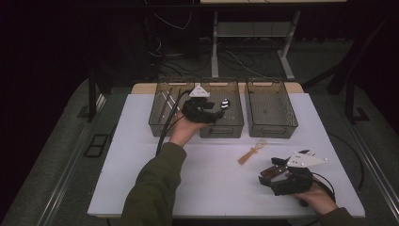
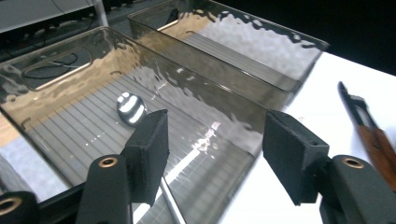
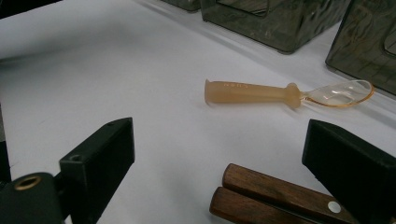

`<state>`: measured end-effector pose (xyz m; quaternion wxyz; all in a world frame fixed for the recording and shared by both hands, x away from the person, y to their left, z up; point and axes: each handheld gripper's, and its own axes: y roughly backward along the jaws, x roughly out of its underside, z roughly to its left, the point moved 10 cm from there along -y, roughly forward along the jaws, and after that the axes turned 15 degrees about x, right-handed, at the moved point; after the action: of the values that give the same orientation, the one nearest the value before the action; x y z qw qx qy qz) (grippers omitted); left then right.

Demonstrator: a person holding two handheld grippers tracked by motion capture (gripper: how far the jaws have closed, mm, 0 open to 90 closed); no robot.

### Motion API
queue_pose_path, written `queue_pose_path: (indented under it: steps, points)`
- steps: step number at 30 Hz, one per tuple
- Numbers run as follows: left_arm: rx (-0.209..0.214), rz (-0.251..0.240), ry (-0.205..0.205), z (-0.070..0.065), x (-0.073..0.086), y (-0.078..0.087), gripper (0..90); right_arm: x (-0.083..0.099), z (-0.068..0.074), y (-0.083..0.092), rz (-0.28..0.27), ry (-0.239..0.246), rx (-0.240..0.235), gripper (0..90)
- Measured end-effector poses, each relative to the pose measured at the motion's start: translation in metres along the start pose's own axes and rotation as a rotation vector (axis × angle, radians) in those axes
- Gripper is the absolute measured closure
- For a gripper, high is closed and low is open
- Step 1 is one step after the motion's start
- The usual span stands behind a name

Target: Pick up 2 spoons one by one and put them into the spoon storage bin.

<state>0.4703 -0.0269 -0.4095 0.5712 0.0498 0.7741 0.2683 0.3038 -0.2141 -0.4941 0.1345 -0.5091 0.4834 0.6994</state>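
Observation:
My left gripper (image 1: 217, 113) hovers over the middle one of three smoky clear bins (image 1: 221, 126). Its jaws stand open with nothing between the pads (image 2: 215, 135). Below them a metal spoon (image 2: 130, 108) lies on the ribbed floor of that bin (image 2: 65, 140), its handle running under the left jaw; the spoon (image 1: 225, 102) glints in the high view. My right gripper (image 1: 274, 172) rests low at the table's front right, open (image 3: 219, 154). Two wooden handles (image 3: 280, 193) lie on the table between its jaws, untouched. An orange plastic spoon (image 3: 261, 92) lies just beyond, also (image 1: 252, 151).
The left bin (image 1: 160, 123) holds thin metal utensils (image 1: 165, 101). The right bin (image 1: 272, 127) looks bare inside. A wooden-handled knife (image 2: 369, 133) lies on the white tabletop (image 1: 211, 179). Cables trail from both grippers.

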Motion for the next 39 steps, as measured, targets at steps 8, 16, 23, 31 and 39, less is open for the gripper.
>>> queue_pose_path:
  steps: [8,16,23,31,39]
  points:
    - [0.018,-0.050,0.013,-0.024,0.026,0.033,30.3,0.001,0.000,-0.001,0.004,0.000,0.003,9.5]
    - [0.004,-0.027,0.003,-0.037,0.064,0.060,26.5,0.002,-0.001,-0.001,0.013,-0.009,0.008,9.5]
    - [-0.012,-0.011,0.006,-0.047,0.095,0.071,21.2,0.002,-0.003,-0.002,0.010,-0.010,0.014,9.5]
    - [-0.020,0.028,0.012,-0.062,0.129,0.076,13.3,0.002,-0.003,-0.002,0.013,-0.013,0.011,9.5]
    - [-0.013,0.030,0.024,-0.073,0.148,0.082,5.6,0.003,-0.002,-0.002,0.031,-0.014,-0.001,9.5]
